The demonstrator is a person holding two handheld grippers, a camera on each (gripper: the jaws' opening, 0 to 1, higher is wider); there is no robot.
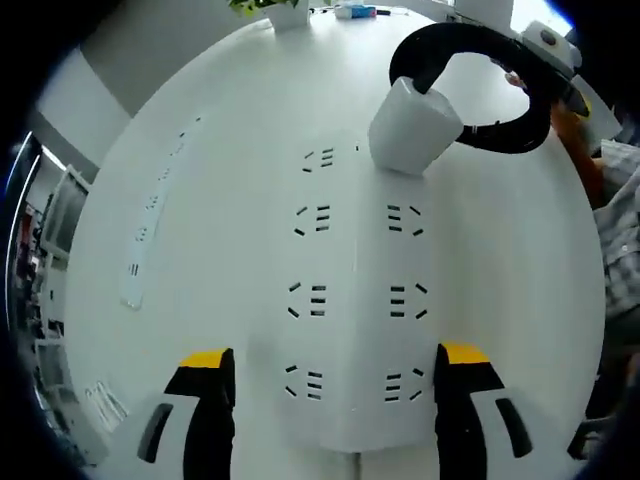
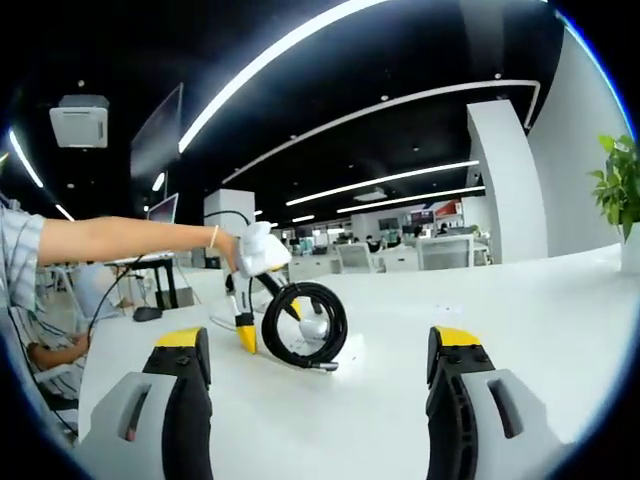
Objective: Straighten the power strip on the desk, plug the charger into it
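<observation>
The left tool (image 1: 335, 385) stands apart over the power strip (image 1: 350, 300), the right tool (image 2: 318, 375) apart and empty, while the charger (image 1: 413, 125) seems seated at the strip's far end on the tabletop (image 1: 520, 260).

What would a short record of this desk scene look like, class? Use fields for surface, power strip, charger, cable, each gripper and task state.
surface: white desk
power strip: white, wide, two columns of sockets, between the left gripper's jaws
charger: white block resting at the strip's far end
cable: black, coiled, beside the charger
second strip: long, narrow, lying apart on the desk
left gripper: open, jaws either side of the wide strip
right gripper: open, holding nothing
plant: at the desk's far edge
task state: charger not yet plugged in
</observation>
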